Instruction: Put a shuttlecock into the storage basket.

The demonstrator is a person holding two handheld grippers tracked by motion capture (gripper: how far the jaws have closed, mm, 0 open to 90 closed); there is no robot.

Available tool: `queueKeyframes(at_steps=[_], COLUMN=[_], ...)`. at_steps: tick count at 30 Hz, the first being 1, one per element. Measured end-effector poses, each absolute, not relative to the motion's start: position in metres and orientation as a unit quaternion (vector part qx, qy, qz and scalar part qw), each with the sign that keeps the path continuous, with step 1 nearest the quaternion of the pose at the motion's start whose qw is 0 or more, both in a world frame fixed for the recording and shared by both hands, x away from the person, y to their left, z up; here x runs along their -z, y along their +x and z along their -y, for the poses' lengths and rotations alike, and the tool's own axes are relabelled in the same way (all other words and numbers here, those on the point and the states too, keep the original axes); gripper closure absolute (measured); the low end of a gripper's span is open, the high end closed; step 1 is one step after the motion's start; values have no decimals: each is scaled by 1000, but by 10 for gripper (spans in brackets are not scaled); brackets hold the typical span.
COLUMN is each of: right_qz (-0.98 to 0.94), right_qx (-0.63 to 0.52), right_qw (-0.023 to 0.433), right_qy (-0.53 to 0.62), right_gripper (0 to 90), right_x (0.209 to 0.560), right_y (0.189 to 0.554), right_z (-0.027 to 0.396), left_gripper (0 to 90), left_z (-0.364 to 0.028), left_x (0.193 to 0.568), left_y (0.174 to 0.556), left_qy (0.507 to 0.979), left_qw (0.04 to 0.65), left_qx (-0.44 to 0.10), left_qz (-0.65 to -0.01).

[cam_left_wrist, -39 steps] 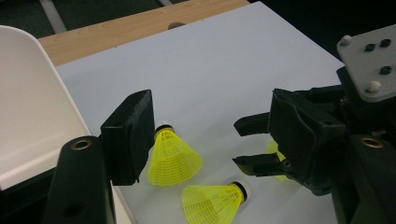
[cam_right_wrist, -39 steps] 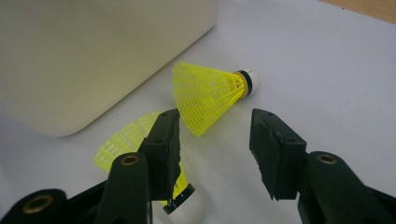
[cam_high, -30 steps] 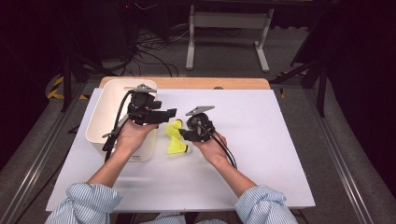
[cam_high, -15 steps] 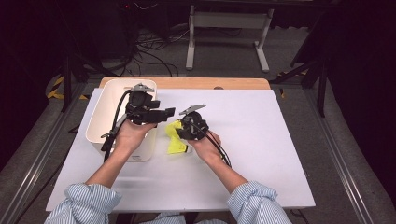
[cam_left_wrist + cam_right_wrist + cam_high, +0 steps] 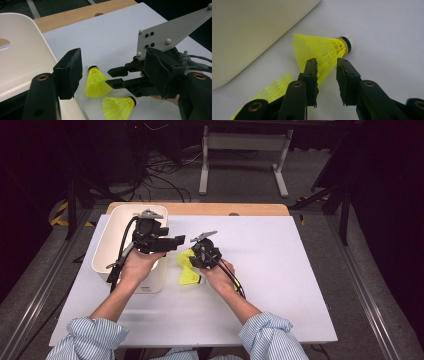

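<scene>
Closing on the shuttlecock

Overhead, my right gripper (image 5: 196,256) sits over two yellow shuttlecocks beside the white bin (image 5: 116,251); my left gripper (image 5: 176,241) hovers open at the bin's rim.

Left gripper view: the farther shuttlecock (image 5: 96,82) lies on the worktop (image 5: 112,40), the right jaws at its skirt.

Right gripper view: jaws have just been closing, straddling the skirt (image 5: 322,53), not clamped yet. I'd squeeze gently, nearer the cork, so the mesh doesn't crush.

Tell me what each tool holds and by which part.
Nothing is gripped yet. The right tool has been closing around the far shuttlecock, at its yellow skirt; the left tool stands open and empty.
</scene>
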State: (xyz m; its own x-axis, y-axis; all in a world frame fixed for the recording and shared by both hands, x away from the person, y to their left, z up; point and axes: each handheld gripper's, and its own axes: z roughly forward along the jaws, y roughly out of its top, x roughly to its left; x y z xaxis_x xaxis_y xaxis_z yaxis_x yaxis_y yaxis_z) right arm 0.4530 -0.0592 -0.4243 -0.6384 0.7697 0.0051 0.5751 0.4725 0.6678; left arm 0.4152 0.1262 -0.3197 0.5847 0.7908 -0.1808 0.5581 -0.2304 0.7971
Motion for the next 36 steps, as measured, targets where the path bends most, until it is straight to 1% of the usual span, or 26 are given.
queueKeyframes(at_steps=[4, 12, 20, 28, 36], right_qz=[-846, -843, -838, -834, -834], right_qx=[-320, -313, -305, -301, -303], right_qw=[151, 162, 172, 182, 191], right_qy=[398, 407, 418, 424, 420], right_gripper=[736, 806, 891, 900, 900], right_x=[426, 427, 423, 421, 416], right_y=[454, 455, 456, 458, 455], right_z=[57, 55, 55, 59, 61], left_gripper=[320, 321, 321, 321, 319], left_z=[-126, -126, -127, -126, -123], left_x=[320, 321, 323, 324, 323], left_y=[415, 416, 415, 415, 413], left_qy=[774, 775, 777, 777, 784], left_qw=[439, 434, 430, 429, 428], left_qx=[-133, -132, -138, -137, -148], left_qz=[-436, -440, -439, -440, -424])
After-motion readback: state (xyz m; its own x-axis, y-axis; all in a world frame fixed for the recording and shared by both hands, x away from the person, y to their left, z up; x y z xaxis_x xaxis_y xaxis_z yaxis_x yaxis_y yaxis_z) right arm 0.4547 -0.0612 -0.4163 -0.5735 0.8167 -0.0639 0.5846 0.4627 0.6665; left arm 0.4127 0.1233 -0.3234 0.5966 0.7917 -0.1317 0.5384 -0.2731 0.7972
